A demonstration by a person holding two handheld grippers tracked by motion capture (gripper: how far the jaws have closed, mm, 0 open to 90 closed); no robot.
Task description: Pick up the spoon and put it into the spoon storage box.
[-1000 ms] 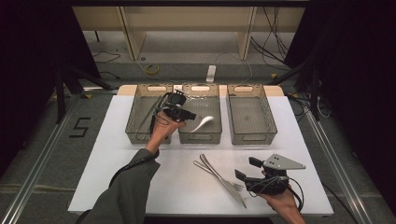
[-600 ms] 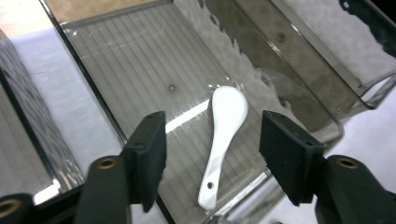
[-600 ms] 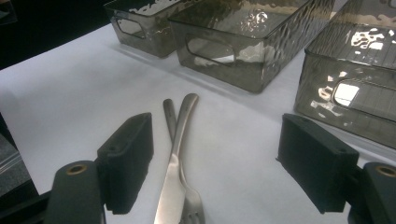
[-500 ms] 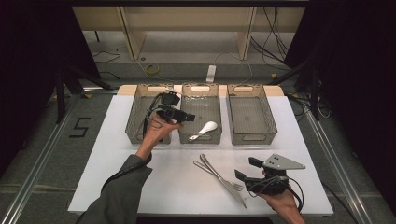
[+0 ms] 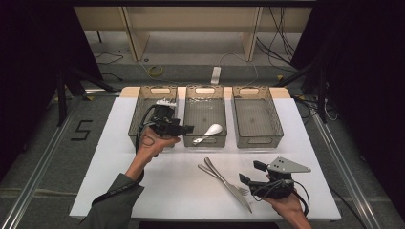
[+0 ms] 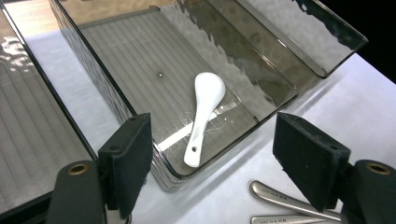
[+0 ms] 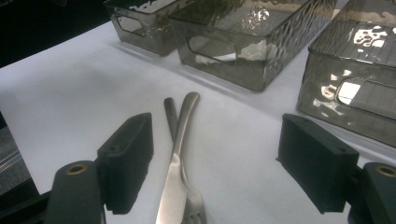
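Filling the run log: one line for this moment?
left gripper: open | right gripper: open | spoon: middle bin | knife, fork: table

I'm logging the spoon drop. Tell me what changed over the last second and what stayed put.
The white ceramic spoon, a blur beside the left gripper a second ago, now lies in the middle smoky plastic bin. That gripper drew back toward the person, jaws open. The right gripper and the metal knife and fork stayed where they were.

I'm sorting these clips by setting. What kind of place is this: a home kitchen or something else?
Probably a lab or recording studio, not a kitchen. A white table stands between dark curtains, loose cables run over the floor, and a "5" is marked on it. Three bins and some cutlery look staged.
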